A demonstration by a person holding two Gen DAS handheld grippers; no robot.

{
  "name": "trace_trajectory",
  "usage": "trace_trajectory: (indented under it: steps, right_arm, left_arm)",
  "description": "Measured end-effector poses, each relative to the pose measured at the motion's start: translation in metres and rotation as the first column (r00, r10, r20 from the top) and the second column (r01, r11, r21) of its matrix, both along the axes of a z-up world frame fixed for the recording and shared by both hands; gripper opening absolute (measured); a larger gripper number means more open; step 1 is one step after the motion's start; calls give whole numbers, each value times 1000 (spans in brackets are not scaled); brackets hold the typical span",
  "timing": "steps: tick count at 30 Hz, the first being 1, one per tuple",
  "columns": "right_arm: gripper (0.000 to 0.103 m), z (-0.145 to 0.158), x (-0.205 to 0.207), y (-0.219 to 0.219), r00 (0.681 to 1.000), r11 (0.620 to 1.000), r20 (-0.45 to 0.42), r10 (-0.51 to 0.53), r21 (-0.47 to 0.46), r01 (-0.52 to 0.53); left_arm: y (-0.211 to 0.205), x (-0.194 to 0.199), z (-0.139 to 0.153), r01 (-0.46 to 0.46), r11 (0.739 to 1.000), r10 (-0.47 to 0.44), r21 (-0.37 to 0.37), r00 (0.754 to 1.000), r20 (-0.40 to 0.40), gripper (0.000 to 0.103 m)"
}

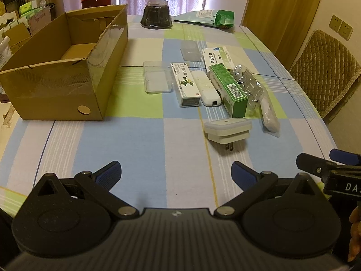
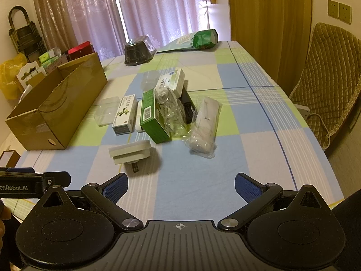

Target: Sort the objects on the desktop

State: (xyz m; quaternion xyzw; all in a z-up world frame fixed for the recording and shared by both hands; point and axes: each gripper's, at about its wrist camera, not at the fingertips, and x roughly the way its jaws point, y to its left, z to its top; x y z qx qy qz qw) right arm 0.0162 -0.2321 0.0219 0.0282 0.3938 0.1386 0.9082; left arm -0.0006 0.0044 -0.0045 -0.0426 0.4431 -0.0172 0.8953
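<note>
An open cardboard box [image 1: 56,67] [image 2: 56,106] stands on the left of the checked tablecloth. Right of it lies a cluster: a clear plastic case [image 1: 156,80], a white medicine box [image 1: 186,84] [image 2: 124,116], a white remote-like device [image 1: 206,89], a green box [image 1: 229,90] [image 2: 152,117], a clear wrapper [image 2: 169,110], a bagged white item [image 1: 268,115] [image 2: 205,126] and a white plug adapter [image 1: 227,129] [image 2: 130,152]. My left gripper [image 1: 176,176] hovers open near the front edge. My right gripper [image 2: 180,188] is open too, beside it, with nothing between its fingers.
A dark domed container [image 1: 156,14] [image 2: 138,49] and a green packet [image 1: 222,18] [image 2: 204,38] sit at the far end. A padded chair [image 1: 327,72] [image 2: 334,79] stands along the right side. Cluttered shelves and boxes lie beyond the left edge.
</note>
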Motion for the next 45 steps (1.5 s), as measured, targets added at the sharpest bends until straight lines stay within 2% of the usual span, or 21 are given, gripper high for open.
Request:
trace_trajectory:
  steps: [10, 18, 22, 32, 36, 40, 45]
  right_arm:
    - [103, -1, 0, 0, 1000, 1000, -5, -2, 0, 2]
    - [103, 3, 2, -2, 1000, 1000, 6, -25, 11, 25]
    - [103, 13, 5, -9, 994, 997, 74, -82, 24, 80]
    - [103, 6, 42, -22, 994, 994, 20, -106, 25, 105]
    - [103, 3, 52, -22, 994, 995, 27, -104, 7, 104]
    - [103, -2, 60, -26, 994, 995, 45, -95, -23, 96]
    - [103, -20, 75, -41, 991, 990, 4, -136, -35, 136]
  left_arm:
    - [2, 1, -1, 2, 1000, -2, -3, 1000, -2, 102]
    - [3, 2, -2, 13, 999, -14, -45, 1000, -10, 102]
    - [3, 5, -4, 10, 998, -10, -63, 1000, -9, 102]
    - [-19, 34, -12, 41, 992, -43, -121, 999, -12, 101]
    - [-37, 50, -21, 54, 991, -54, -120, 999, 1, 94]
    - [-50, 64, -35, 19, 993, -20, -113, 1000, -5, 92]
    - [-62, 80, -50, -9, 995, 6, -100, 1000, -29, 88]
